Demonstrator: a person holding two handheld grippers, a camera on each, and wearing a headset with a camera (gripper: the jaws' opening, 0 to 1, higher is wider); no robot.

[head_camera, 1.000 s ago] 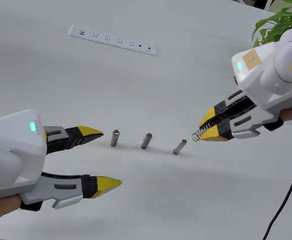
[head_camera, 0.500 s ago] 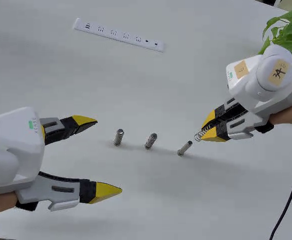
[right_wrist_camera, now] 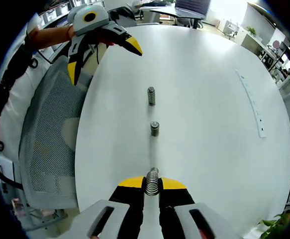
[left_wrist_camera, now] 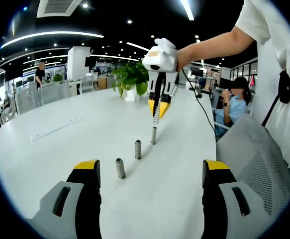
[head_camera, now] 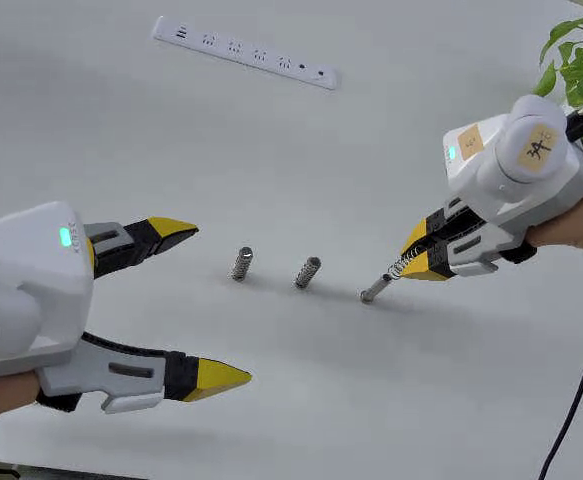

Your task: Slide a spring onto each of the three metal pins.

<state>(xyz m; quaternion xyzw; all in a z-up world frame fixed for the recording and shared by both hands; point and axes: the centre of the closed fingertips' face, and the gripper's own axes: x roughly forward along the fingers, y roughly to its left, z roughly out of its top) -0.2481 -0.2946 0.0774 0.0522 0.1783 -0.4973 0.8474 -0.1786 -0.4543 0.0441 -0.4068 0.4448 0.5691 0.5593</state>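
Three short metal pins stand in a row on the white table. The left pin [head_camera: 242, 263] and the middle pin [head_camera: 308, 272] each wear a spring. The right pin [head_camera: 374, 290] is bare. My right gripper [head_camera: 413, 262] is shut on a small spring [head_camera: 402, 267], whose free end touches the tip of the right pin. In the right gripper view that spring [right_wrist_camera: 152, 181] sticks out between the yellow tips, in line with the pins [right_wrist_camera: 154, 128]. My left gripper [head_camera: 206, 305] stands open left of the row, holding nothing; its view shows the pins [left_wrist_camera: 137, 149] and the right gripper [left_wrist_camera: 158, 107].
A white power strip [head_camera: 243, 51] lies at the far side of the table. A potted plant [head_camera: 579, 62] stands at the right edge. A black cable [head_camera: 574, 410] hangs at the lower right. A mesh chair [right_wrist_camera: 50, 144] sits by the table edge, and people sit in the background.
My right gripper has moved down and left with the spring, bringing its end from just off the right pin onto the pin's tip. The left gripper stays open, almost unmoved.
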